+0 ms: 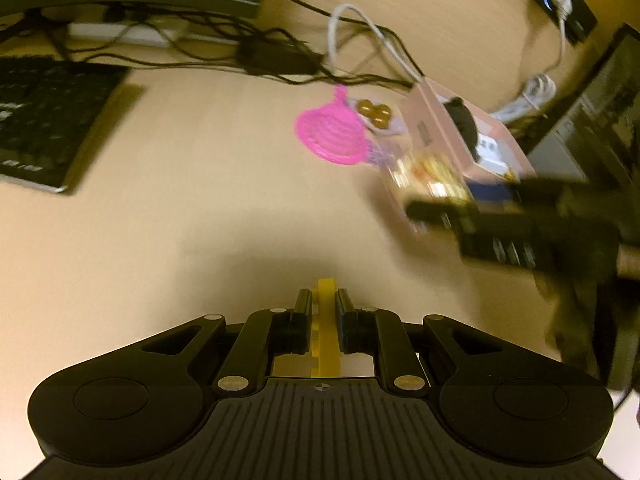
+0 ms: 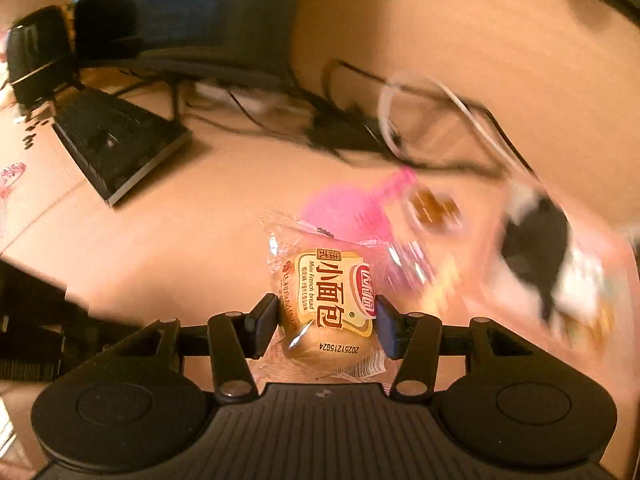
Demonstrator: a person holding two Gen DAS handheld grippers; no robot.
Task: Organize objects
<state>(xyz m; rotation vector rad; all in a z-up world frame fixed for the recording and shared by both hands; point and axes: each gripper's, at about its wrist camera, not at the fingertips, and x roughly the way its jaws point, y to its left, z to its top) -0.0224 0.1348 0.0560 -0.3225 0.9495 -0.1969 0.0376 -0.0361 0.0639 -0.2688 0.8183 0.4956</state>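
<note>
My left gripper (image 1: 325, 308) is shut on a flat yellow plastic piece (image 1: 326, 332) with notched edges, held above the bare wooden desk (image 1: 200, 220). My right gripper (image 2: 326, 316) is shut on a clear packet of mini french bread (image 2: 326, 300), both pads pressing its sides. Beyond it lie a pink ribbed round piece (image 2: 344, 216) and a small packet of brown sweets (image 2: 434, 206). An open pink box (image 1: 460, 132) holding dark and white items stands to the right; it is blurred in the right wrist view.
A black keyboard (image 1: 48, 120) lies at the left. A tangle of black cables with a power adapter (image 1: 276, 58) and a white cable (image 1: 360, 24) runs along the back. A monitor base (image 2: 192, 20) and a black speaker (image 2: 36, 52) stand behind.
</note>
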